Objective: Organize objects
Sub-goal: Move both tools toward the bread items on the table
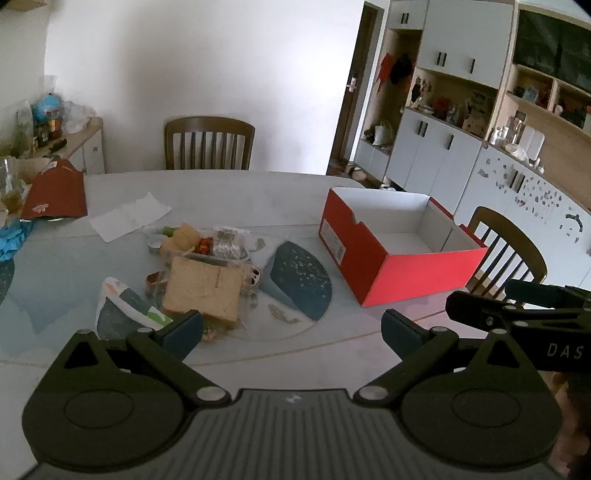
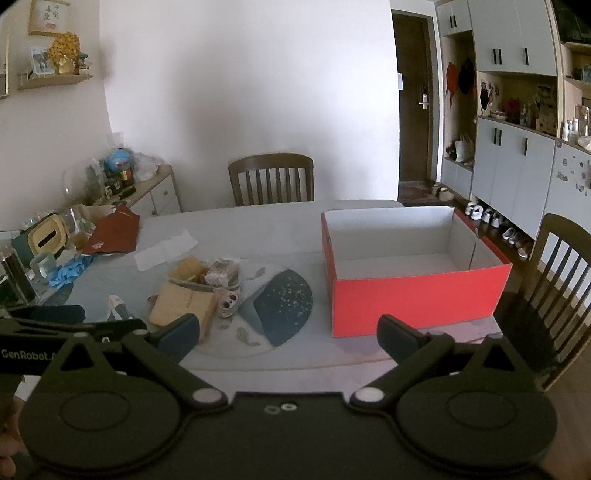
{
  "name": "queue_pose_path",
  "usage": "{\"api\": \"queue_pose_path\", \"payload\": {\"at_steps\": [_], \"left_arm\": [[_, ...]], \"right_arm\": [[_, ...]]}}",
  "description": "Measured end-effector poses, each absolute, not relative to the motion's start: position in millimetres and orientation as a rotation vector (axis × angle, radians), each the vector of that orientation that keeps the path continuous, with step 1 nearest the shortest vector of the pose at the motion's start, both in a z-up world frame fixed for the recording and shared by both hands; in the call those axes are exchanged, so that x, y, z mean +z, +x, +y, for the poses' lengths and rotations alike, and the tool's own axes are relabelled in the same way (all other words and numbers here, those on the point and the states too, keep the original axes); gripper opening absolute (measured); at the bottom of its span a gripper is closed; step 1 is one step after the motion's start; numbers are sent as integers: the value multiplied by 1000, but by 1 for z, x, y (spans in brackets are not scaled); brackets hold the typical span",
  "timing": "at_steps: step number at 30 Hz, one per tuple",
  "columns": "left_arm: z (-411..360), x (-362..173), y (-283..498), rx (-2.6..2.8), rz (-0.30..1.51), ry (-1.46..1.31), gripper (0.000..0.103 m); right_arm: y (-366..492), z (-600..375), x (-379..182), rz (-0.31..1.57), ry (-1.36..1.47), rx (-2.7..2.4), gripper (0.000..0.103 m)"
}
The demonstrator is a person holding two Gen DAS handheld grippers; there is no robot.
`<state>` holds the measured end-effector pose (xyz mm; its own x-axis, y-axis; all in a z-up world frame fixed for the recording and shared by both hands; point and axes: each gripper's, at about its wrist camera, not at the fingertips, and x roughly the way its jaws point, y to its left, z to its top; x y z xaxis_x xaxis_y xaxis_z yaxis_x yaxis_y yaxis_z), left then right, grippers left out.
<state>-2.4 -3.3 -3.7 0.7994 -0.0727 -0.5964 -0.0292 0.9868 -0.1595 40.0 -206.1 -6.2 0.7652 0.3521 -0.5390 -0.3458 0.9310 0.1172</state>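
Lettering on black gripper (image 1: 517,314) at the right edge, left wrist view: "DAS", white, cut off by the frame.
Lettering on black gripper (image 2: 70,325) at the left edge, right wrist view: "GenRobot.", white, partly hidden.
White label on red cardboard box (image 1: 332,238): print too small to read.
Framed wall picture (image 2: 48,16): characters, unreadable.
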Motion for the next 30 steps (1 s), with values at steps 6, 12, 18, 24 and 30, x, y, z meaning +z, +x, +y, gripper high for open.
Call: {"api": "queue_pose_path", "payload": {"at_steps": [6, 12, 18, 24, 30], "left_arm": [[-4, -4, -3, -18, 647, -173, 103], [-8, -4, -5, 1, 650, -156, 103], [-12, -4, -9, 8, 637, -142, 103], [-15, -2, -9, 18, 628, -138, 103], [-16, -1, -9, 50, 617, -143, 103]], "right_arm": [[40, -206, -7, 588, 13, 380, 102], [39, -205, -6, 588, 6, 403, 102], [37, -210, -5, 583, 11, 417, 102], [37, -211, -4, 581, 7, 421, 102], [40, -215, -3, 574, -5, 439, 102]]}}
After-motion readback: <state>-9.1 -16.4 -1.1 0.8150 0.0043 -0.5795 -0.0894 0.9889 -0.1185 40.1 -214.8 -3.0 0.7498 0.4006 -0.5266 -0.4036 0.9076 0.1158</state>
